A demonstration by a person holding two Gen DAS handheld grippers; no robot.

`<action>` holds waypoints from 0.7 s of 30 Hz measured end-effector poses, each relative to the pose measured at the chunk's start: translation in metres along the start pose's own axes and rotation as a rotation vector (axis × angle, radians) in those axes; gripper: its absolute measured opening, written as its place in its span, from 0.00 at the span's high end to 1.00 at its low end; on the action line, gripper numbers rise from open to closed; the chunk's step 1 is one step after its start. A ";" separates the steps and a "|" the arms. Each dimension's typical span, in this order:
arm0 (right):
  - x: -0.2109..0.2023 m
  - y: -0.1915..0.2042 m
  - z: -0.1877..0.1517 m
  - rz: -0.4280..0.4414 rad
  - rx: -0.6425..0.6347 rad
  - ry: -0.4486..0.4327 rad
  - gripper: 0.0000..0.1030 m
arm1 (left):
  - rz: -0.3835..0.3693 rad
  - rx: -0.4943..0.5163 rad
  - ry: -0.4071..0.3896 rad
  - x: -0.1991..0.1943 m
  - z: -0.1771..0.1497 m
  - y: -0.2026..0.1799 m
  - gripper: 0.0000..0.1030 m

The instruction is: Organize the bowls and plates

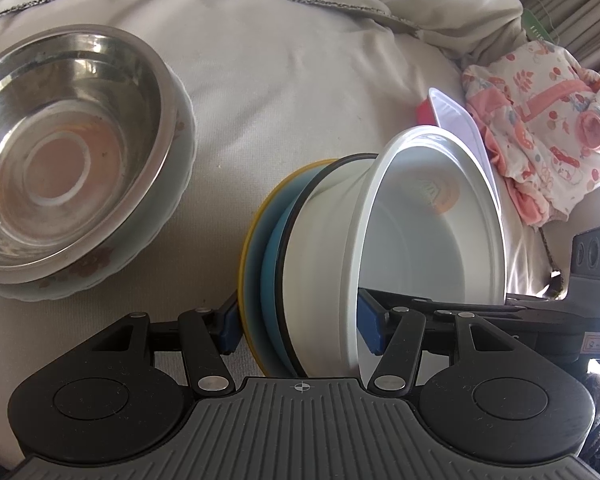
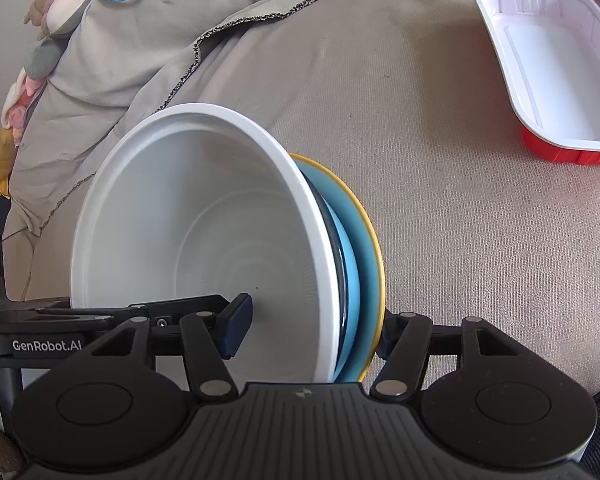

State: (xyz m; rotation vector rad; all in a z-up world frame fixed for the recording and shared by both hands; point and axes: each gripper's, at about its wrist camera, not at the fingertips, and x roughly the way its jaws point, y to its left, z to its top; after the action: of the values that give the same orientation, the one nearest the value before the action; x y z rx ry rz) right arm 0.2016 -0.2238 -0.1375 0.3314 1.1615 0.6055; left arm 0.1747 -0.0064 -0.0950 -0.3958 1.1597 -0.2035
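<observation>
Nearest, the left gripper [image 1: 300, 326] and the right gripper [image 2: 314, 330] each clamp the same stack from opposite sides: a white bowl [image 1: 432, 232] nested in a blue bowl [image 1: 270, 256] and a yellow plate [image 1: 247, 240], all tipped on edge above the beige sheet [image 1: 300, 88]. Farther left on the sheet sits a steel bowl [image 1: 68, 148]. A red-and-white tray [image 2: 556, 72] lies well apart toward the sheet's far right edge.
</observation>
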 end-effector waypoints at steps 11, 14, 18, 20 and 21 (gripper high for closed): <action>-0.006 -0.002 -0.003 0.000 0.017 -0.001 0.41 | -0.009 -0.001 -0.011 -0.005 -0.001 -0.002 0.40; -0.018 0.004 -0.001 -0.018 0.012 -0.011 0.41 | -0.045 -0.006 -0.028 -0.014 0.000 -0.002 0.40; -0.046 0.031 0.008 -0.060 -0.048 -0.075 0.41 | -0.096 0.017 -0.106 -0.046 0.010 -0.005 0.40; -0.060 0.051 0.017 -0.062 -0.094 -0.122 0.41 | -0.101 0.037 -0.174 -0.072 0.015 -0.004 0.40; -0.066 0.064 0.021 -0.057 -0.117 -0.141 0.40 | -0.104 0.039 -0.207 -0.086 0.019 -0.001 0.40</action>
State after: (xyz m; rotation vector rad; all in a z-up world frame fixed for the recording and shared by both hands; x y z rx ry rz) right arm 0.1864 -0.2111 -0.0456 0.2363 0.9926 0.5886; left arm 0.1583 0.0273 -0.0155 -0.4332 0.9317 -0.2691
